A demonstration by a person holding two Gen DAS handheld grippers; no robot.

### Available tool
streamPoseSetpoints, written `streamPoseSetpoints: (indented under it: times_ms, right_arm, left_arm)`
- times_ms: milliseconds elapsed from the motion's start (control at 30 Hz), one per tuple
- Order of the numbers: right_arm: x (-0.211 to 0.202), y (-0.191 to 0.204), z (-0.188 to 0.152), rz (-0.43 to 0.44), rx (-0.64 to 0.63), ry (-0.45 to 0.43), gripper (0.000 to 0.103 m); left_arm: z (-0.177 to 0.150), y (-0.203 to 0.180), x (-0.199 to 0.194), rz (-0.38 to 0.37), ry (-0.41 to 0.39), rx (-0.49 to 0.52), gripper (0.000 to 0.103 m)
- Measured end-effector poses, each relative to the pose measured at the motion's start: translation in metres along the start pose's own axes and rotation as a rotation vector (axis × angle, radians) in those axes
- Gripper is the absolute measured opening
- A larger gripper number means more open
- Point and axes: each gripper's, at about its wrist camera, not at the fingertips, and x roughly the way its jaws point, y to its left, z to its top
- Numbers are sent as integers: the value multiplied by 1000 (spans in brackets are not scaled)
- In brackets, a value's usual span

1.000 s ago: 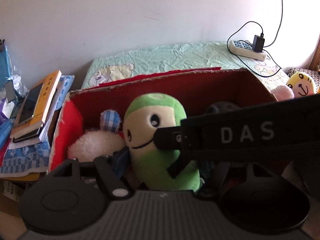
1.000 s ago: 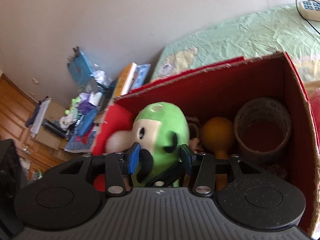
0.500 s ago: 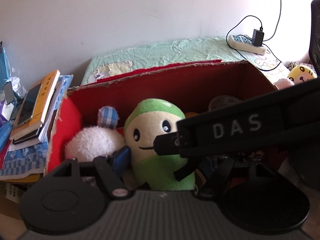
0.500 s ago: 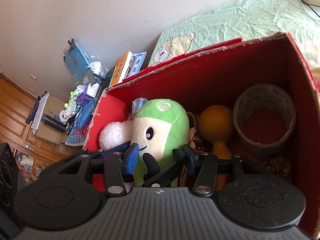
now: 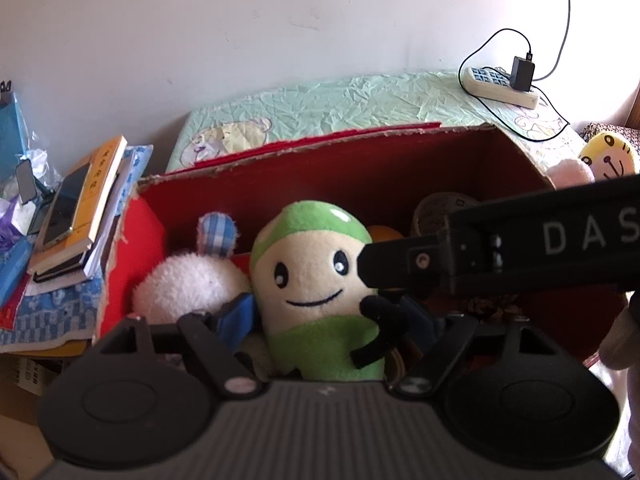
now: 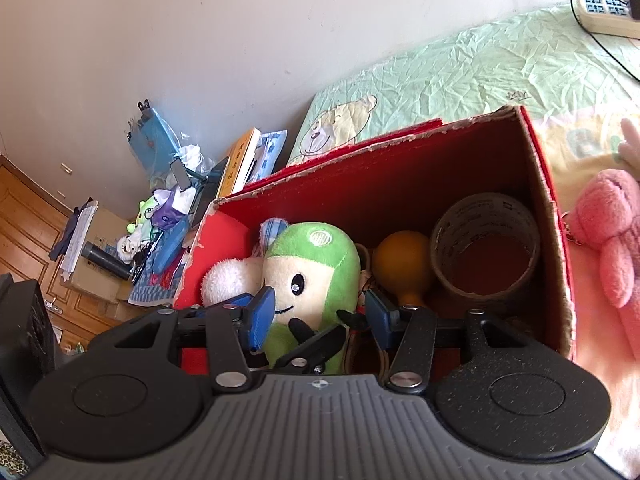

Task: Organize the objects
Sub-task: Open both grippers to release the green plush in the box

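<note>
A green and cream plush toy (image 5: pixel 316 280) stands upright in a red cardboard box (image 5: pixel 320 148), next to a white fluffy toy (image 5: pixel 188 284). The box also holds an orange bulb (image 6: pixel 402 268) and a roll of brown tape (image 6: pixel 486 254). My left gripper (image 5: pixel 324 320) is open, its blue pads either side of the plush toy. My right gripper (image 6: pixel 320 312) is open and stands around the same plush toy (image 6: pixel 316 272) from the near side. The right gripper's black body (image 5: pixel 520 248) crosses the left wrist view.
The box sits on a bed with a pale green sheet (image 5: pixel 360 100). A power strip with a charger (image 5: pixel 504 84) lies at the bed's far right. Stacked books and a phone (image 5: pixel 76 216) lie left of the box. A pink plush (image 6: pixel 608 236) and a yellow plush (image 5: pixel 608 156) lie to the right.
Both grippers have drawn back and up from the box. The right gripper's jaws have opened wider and let go of the green plush toy, which stays upright in the box.
</note>
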Motion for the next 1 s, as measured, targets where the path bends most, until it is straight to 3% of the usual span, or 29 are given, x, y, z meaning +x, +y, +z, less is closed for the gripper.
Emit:
streamPoseSetpoints:
  times_ms: [567,1000]
  right_arm:
    - [-23,10,-15,-5,-49,-51,53]
    - [-57,5,-29,-96,-88,-143,53]
  left_arm:
    - [-2,-4,-30,71,-34,-19,87]
    - [-2,-29,-49,89,-37,-37,93]
